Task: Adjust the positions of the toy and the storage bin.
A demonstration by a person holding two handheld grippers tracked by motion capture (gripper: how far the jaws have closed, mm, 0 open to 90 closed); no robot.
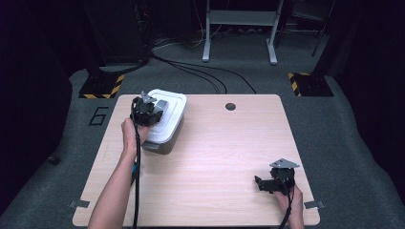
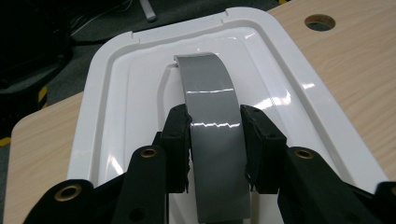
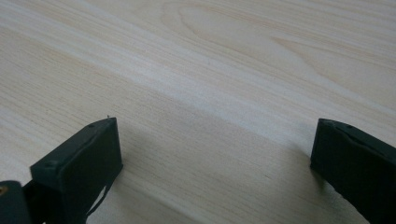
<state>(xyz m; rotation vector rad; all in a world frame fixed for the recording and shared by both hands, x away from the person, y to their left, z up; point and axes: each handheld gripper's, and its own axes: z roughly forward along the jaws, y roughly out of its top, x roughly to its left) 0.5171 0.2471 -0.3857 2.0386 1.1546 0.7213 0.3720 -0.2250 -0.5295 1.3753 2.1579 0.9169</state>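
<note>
A grey box with a white lid (image 1: 172, 109) stands at the table's far left. Along the middle of the lid (image 2: 116, 102) runs a curved grey handle (image 2: 212, 88). My left gripper (image 2: 215, 140) is shut on this handle, one black pad pressed to each side of it. In the high view the left gripper (image 1: 152, 114) sits on top of the lid, held by a hand reaching in from the near left. My right gripper (image 1: 259, 182) rests low near the table's near right corner, jaws pointing left. Its jaws (image 3: 215, 154) stand wide open over bare wood with nothing between them.
The light wooden table (image 1: 224, 152) has a round cable hole (image 1: 230, 106) near its far edge, also seen as a hole (image 2: 319, 22) beside the lid. Black cables (image 1: 136, 191) trail from both grippers. Grey floor, a metal frame and striped stand bases lie beyond.
</note>
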